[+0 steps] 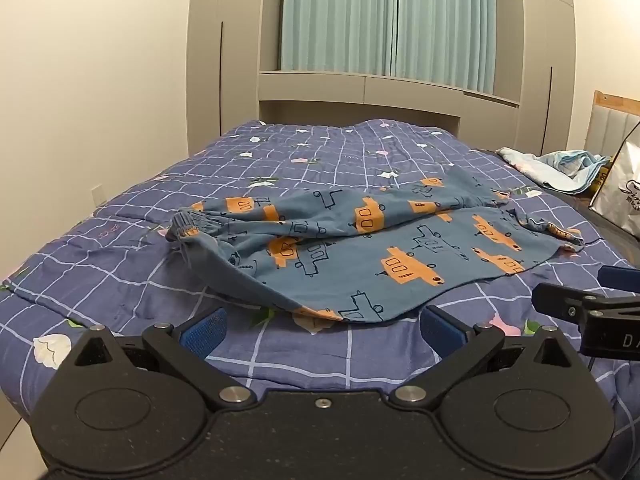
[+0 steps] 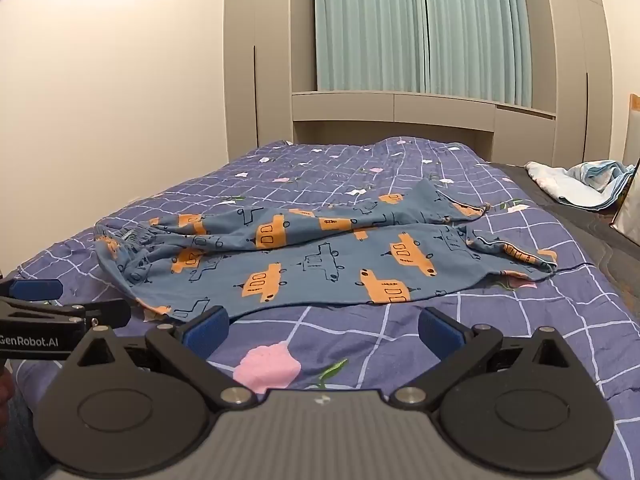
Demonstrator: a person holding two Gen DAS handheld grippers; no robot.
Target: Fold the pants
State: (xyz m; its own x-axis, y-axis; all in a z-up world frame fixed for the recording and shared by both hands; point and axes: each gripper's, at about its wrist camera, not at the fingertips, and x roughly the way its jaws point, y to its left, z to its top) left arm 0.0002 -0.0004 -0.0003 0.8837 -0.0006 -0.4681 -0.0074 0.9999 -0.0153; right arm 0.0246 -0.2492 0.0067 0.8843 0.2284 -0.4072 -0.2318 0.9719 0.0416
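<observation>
Pants point(image 1: 360, 248) lie crumpled across the bed point(image 1: 120, 280) near its front edge. Your left gripper point(image 1: 320, 330) and right gripper point(image 2: 324, 328) both gape, empty. Folding not started; next, pinch the near hem.

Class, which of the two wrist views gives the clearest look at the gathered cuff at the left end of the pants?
The left wrist view. There the gathered cuff stands raised and ribbed, its elastic folds distinct against the quilt. In the right wrist view the same cuff lies flatter and farther left, its gathers harder to read.
</observation>
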